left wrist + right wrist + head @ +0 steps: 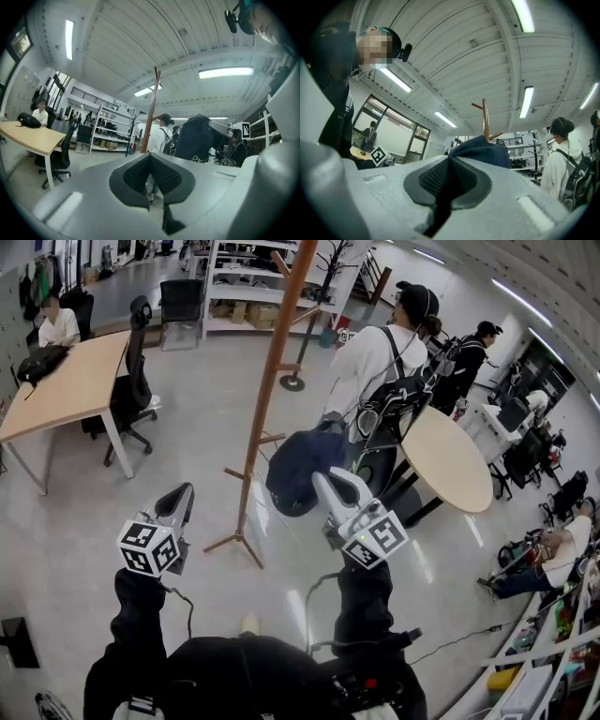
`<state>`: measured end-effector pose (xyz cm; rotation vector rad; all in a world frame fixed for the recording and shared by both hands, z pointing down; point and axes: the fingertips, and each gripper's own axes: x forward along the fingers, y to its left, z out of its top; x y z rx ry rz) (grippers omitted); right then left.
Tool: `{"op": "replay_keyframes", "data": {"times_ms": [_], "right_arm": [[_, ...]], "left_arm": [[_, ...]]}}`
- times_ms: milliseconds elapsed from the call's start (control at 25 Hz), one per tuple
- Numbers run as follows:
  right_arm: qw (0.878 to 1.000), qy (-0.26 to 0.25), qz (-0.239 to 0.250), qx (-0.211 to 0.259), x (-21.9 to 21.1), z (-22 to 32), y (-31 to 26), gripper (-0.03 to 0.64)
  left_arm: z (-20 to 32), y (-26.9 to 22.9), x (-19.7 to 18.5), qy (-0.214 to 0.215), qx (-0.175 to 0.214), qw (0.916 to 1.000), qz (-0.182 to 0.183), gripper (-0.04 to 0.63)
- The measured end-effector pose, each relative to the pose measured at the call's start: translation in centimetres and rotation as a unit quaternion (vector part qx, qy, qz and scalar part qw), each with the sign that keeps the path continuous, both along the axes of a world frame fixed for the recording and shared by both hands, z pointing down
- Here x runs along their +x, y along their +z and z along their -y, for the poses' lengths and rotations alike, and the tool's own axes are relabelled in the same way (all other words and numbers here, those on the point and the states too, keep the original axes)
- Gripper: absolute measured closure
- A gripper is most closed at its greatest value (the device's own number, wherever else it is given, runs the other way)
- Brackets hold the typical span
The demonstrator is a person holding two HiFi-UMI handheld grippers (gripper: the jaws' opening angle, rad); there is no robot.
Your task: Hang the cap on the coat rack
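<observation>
The right tool [322, 482] is clamped narrow on the dark navy fabric cap [293, 472]. It holds the cap in the air just to the right of the tall brown wooden coat rack [270, 371]. The left tool [184, 495] is closed on nothing and sits to the left of the rack's pole. The pole's long axis stands upright. In the right gripper view, the top pegs [485, 108] rise above and beyond the cap. The right tool is the nearer one. The coming move likely requires raising the cap to peg height.

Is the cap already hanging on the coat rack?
No, the right gripper holds the dark cap in the air beside the coat rack.
</observation>
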<state>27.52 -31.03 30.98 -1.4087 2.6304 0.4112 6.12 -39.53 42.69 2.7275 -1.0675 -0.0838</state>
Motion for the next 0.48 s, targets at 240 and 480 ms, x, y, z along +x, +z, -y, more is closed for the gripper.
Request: {"op": "replay_keyframes", "data": {"times_ms": [240, 480], "right_arm": [[0.999, -0.050, -0.010, 0.017, 0.1, 2.5, -1.2, 0.602], [0.996, -0.083, -0.008, 0.023, 0.4, 4.7, -1.5, 0.602]], "left_arm": [[1.0, 0.5, -0.3, -0.036, -0.002, 0.9993, -0.003, 0.592], [1.3, 1.4, -1.0, -0.072, -0.006, 0.9974, 0.002, 0.592]]}}
